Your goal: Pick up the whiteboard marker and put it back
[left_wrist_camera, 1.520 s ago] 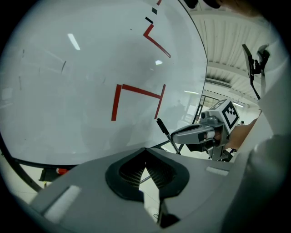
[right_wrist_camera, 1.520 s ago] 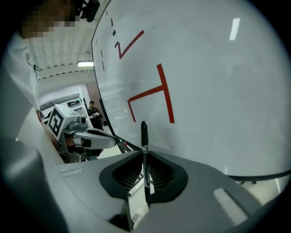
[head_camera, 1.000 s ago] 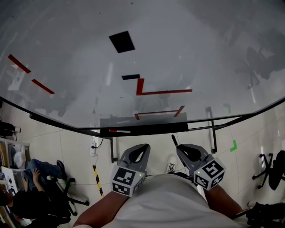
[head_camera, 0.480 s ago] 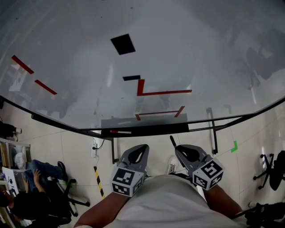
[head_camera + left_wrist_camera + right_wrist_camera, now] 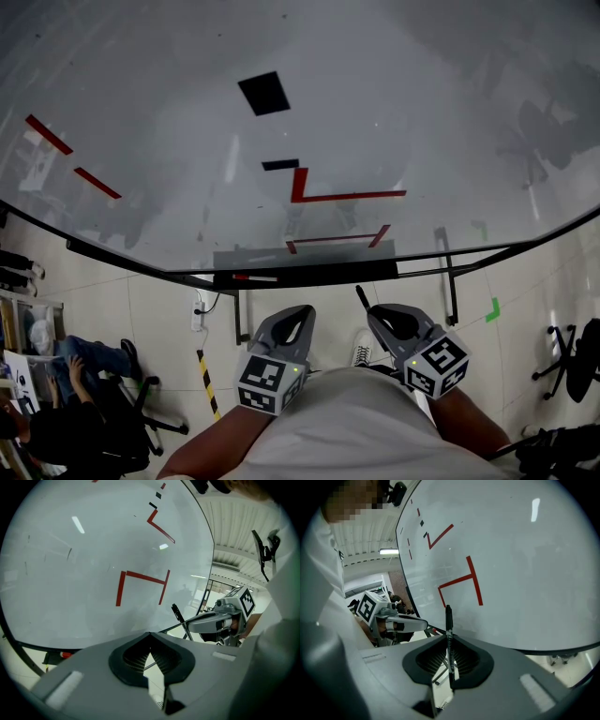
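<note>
The right gripper [image 5: 449, 660] has its jaws clamped on a black whiteboard marker [image 5: 448, 620]. The marker stands upright between the ribbed pads, and its capped end rises past the jaw tips toward the whiteboard [image 5: 422, 112] ahead. The lower end of the marker reaches down through the gap behind the pads.

The left gripper [image 5: 150, 652] has its jaws closed, the pad tips meeting, with nothing between them. It is held just beside the right gripper, on that gripper's left. Both are low and close to the person's body, and both point up at the board's bottom edge.

Ahead of the right gripper's jaws, on the board, is an angular figure in red tape [image 5: 464, 581]. A second figure in red tape [image 5: 342, 192] is farther up the board. Beyond that one are a small black strip [image 5: 280, 164] and a black square [image 5: 263, 93]. Two short red strips [image 5: 70, 155] lie well off to the left of both grippers.

A dark tray [image 5: 309, 273] runs along the board's lower edge, just ahead of the two sets of jaw tips. A red marker [image 5: 253, 277] lies in the tray, ahead of the left gripper and slightly to its left.

On the tiled floor under the board, a yellow-and-black striped strip [image 5: 204, 375] runs to the left of the left gripper. A green tape mark [image 5: 491, 308] is to the right of the right gripper. A seated person [image 5: 66, 384] is far off to the left.
</note>
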### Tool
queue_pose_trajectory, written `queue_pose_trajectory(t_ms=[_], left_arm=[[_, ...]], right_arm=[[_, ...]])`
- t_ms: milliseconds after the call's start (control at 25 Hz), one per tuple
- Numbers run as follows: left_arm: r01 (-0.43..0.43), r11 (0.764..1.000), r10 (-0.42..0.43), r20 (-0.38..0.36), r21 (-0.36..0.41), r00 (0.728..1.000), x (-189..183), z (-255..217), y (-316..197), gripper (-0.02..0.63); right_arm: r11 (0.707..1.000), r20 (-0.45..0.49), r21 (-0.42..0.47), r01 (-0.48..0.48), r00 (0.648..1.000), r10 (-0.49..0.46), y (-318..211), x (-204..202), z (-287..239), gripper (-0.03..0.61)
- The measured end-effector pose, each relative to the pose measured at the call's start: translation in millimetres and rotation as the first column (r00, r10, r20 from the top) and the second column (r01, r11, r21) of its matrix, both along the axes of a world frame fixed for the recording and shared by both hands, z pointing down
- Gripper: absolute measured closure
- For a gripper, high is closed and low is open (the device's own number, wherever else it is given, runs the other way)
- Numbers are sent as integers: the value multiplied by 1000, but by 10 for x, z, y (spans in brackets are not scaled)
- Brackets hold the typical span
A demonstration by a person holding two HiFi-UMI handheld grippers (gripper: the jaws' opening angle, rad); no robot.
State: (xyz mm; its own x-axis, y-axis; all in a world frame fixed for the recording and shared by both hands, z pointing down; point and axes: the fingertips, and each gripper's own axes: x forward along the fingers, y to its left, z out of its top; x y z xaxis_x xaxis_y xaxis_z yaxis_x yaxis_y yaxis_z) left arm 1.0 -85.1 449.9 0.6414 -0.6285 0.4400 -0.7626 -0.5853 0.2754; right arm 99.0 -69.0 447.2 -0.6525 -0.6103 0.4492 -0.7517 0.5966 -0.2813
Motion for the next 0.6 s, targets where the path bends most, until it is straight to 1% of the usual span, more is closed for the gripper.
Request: queue_pose_trajectory(t_ms=[360, 600], left_arm=[[9, 1000, -9, 1, -6, 1000, -32, 6, -20, 598], [7, 1000, -7, 1, -6, 1000, -34, 9, -18, 598]], right_arm=[[1000, -3, 1, 9, 1000, -9, -8, -19, 9, 537], [1000, -21, -2, 17, 1000, -17, 3, -8, 36, 537]])
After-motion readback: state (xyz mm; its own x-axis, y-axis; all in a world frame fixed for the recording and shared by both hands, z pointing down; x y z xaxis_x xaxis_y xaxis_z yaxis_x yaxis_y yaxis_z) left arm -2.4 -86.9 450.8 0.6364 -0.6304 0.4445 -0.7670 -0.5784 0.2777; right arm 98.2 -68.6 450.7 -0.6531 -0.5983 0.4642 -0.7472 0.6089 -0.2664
